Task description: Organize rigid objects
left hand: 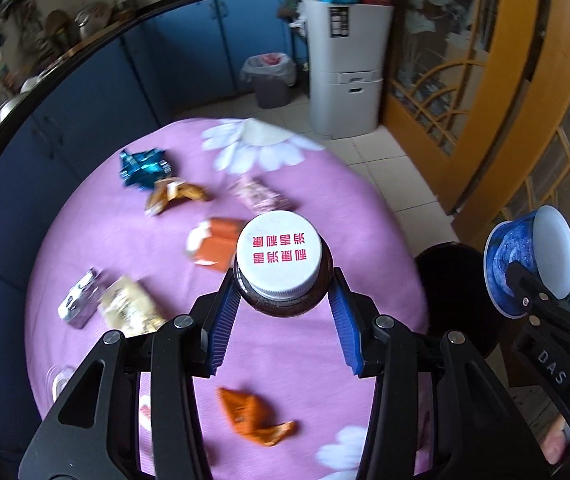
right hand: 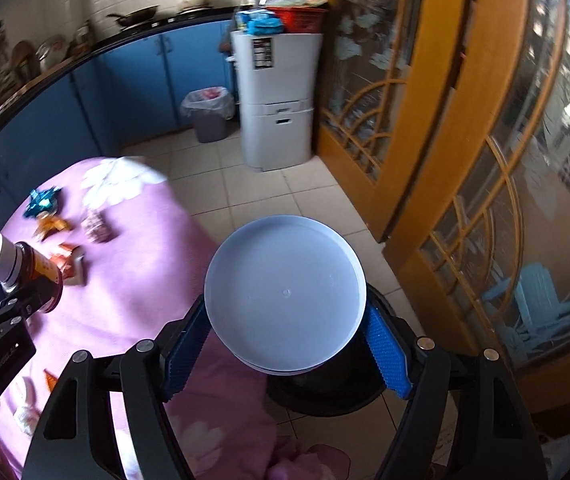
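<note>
Both grippers are loaded and held up over the bench (left hand: 133, 240) with its pink flowered cloth. The left gripper (left hand: 283, 304) has its jaws clamped on a brown jar (left hand: 285, 300) with a white cap. The right gripper (right hand: 285, 340) has its jaws closed around a blue tub (left hand: 505, 264) with a white lid, off the bench's edge above a black bin (right hand: 325, 392). Snack wrappers (left hand: 173, 196) are scattered on the cloth.

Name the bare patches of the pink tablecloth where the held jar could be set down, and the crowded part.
Bare cloth lies between the daisy print and the pink packet, and along the right edge near the dark bin. The left half, from the blue wrapper to the silver packet, is crowded.
</note>
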Demonstrator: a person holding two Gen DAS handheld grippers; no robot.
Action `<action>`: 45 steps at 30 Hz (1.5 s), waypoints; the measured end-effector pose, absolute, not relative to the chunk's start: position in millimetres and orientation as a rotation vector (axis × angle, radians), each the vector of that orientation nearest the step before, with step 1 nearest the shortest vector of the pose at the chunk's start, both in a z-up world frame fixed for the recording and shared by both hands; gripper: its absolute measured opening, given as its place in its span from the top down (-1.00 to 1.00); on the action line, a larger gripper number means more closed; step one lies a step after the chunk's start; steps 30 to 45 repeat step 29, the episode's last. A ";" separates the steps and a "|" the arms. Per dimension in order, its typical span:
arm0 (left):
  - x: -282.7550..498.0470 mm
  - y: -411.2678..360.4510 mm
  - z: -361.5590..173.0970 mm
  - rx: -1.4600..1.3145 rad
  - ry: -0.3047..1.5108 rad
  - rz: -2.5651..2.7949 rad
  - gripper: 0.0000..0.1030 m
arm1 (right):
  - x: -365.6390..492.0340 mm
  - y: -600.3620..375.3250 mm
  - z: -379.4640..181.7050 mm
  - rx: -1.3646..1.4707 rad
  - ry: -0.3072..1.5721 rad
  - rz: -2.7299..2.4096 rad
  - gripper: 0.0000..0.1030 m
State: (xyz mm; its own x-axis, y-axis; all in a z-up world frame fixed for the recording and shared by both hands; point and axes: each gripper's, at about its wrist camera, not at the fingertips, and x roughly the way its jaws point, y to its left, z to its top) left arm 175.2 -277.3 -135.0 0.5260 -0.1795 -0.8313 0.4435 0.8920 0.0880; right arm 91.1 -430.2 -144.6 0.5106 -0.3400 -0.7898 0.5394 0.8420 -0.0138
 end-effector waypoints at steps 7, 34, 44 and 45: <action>173.5 -312.6 -140.2 0.348 0.951 -0.411 0.10 | 82.0 -460.7 -151.7 0.294 0.882 -0.559 -0.60; 140.5 -422.9 -138.9 0.434 0.862 -0.595 -0.47 | 31.8 -517.1 -153.8 0.326 0.853 -0.762 -0.60; 140.5 -422.9 -138.9 0.434 0.862 -0.595 -0.47 | 31.8 -517.1 -153.8 0.326 0.853 -0.762 -0.60; 140.5 -422.9 -138.9 0.434 0.862 -0.595 -0.47 | 31.8 -517.1 -153.8 0.326 0.853 -0.762 -0.60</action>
